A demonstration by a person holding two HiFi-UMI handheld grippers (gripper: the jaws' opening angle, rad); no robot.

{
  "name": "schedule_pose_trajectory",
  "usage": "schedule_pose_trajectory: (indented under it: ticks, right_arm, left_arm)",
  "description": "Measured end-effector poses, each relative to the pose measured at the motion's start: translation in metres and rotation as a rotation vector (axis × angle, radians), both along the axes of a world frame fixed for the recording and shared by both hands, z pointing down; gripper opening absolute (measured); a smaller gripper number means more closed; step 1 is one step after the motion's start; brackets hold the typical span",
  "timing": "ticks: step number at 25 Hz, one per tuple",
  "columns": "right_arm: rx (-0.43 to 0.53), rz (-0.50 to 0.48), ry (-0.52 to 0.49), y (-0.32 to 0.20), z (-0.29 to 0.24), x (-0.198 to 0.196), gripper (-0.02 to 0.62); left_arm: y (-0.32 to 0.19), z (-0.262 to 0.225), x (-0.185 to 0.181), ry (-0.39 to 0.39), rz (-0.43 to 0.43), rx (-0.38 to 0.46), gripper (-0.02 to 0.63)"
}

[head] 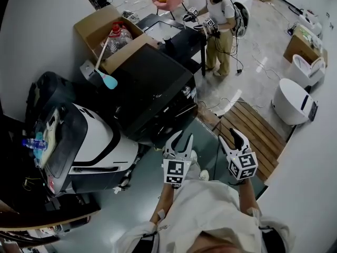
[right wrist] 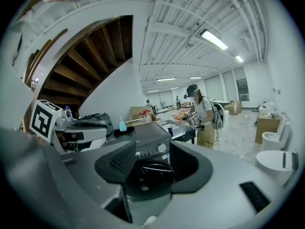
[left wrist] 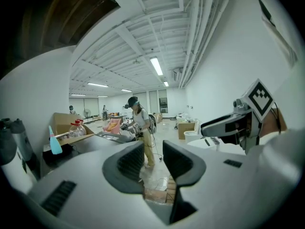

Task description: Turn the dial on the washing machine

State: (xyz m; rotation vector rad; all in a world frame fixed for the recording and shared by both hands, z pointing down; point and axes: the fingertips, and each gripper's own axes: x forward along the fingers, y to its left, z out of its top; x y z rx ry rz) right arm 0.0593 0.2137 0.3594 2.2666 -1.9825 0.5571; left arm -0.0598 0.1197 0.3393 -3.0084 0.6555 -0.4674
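Observation:
The black front-loading washing machine (head: pixel 152 91) stands ahead of me, its round door facing me in the right gripper view (right wrist: pixel 145 173). Its silver dial (right wrist: pixel 163 147) sits at the right of the control panel. My left gripper (head: pixel 180 137) and right gripper (head: pixel 233 136) hang side by side in front of the machine, well short of it. Both are drawn close with nothing between the pads. The right gripper (right wrist: pixel 153 168) looks at the machine's front, the dial just above its gap. The left gripper (left wrist: pixel 153 168) looks past the machine into the room.
A white appliance (head: pixel 97 141) lies to the machine's left. A cardboard box (head: pixel 102 28) with bottles and a blue brush (head: pixel 108 80) sit behind it. Wooden decking (head: pixel 253 130) and white toilets (head: pixel 292 101) are at right. A person (head: pixel 218 22) stands beyond the machine.

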Motion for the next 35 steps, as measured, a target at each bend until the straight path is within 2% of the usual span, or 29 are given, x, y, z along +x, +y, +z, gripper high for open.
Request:
schedule_pose_trajectory:
  ticks: [13, 24, 35]
  right_arm:
    - [-0.044, 0.018, 0.007, -0.069, 0.016, 0.025, 0.222]
    - [-0.111, 0.070, 0.003, -0.128, 0.033, 0.042, 0.222]
    - [-0.148, 0.051, 0.043, -0.179, 0.040, 0.048, 0.222]
  left_arm:
    - [-0.072, 0.021, 0.029, -0.007, 0.028, -0.038, 0.127]
    - [-0.142, 0.033, 0.054, 0.004, 0.088, -0.070, 0.127]
    - [-0.187, 0.058, 0.059, -0.005, 0.075, -0.108, 0.127]
